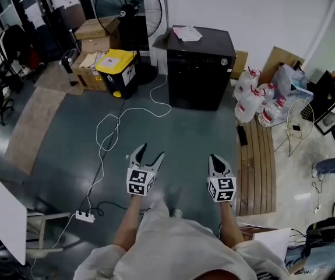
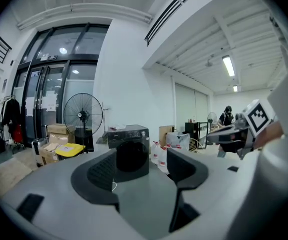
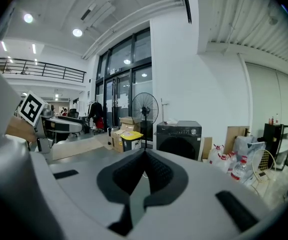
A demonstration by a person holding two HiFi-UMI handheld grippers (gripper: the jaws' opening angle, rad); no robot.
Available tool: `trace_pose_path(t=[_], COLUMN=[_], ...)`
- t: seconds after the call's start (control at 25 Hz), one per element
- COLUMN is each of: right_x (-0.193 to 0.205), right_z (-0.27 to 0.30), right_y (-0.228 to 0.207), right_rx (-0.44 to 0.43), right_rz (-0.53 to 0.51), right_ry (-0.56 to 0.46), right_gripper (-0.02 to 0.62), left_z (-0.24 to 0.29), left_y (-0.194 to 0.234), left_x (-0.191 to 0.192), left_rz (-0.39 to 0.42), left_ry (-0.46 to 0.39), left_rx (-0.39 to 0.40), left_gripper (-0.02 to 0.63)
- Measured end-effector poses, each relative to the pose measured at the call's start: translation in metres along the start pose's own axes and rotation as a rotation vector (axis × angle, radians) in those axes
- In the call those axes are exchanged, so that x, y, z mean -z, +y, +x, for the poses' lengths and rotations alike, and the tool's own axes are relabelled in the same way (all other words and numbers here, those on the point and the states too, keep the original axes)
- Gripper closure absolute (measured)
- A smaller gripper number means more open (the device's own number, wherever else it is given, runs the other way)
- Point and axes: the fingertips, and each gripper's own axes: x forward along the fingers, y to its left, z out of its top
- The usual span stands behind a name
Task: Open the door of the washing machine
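The black washing machine [image 1: 199, 69] stands against the far wall with its round door facing me and closed; papers lie on its top. Both grippers are held out over the grey floor, well short of it. My left gripper [image 1: 150, 151] is open with nothing between its jaws. In the left gripper view the washing machine [image 2: 128, 134] shows through the gap of the left gripper [image 2: 141, 156]. My right gripper [image 1: 215, 158] is shut and empty. In the right gripper view the right gripper [image 3: 145, 154] is closed to a point, with the washing machine [image 3: 180, 139] just right of it.
A white cable [image 1: 106, 136] runs across the floor to a power strip [image 1: 85, 216]. Left of the machine are a standing fan [image 1: 127, 4], a yellow-lidded bin [image 1: 116, 69] and cardboard boxes [image 1: 94, 37]. Water bottles [image 1: 254, 101] and a wooden slatted board [image 1: 257, 168] lie to its right.
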Motion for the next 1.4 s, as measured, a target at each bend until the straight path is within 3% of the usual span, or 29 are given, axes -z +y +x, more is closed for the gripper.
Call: trace_pose_path(t=[0.52, 1.4], right_x=[-0.012, -0.084], right_z=[0.071, 0.275], right_y=[-0.019, -0.042], right_rx=[0.008, 0.042], right_rz=[-0.037, -0.083], right_ry=[0.012, 0.063], right_gripper=[0.597, 0.597], left_z=[0.062, 0.239], left_y=[0.044, 0.187], left_x=[-0.003, -0.036], left_rz=[-0.022, -0.06], left_ry=[-0.007, 0.01], left_rx=[-0.007, 0.082], left_gripper=[0.314, 0.314])
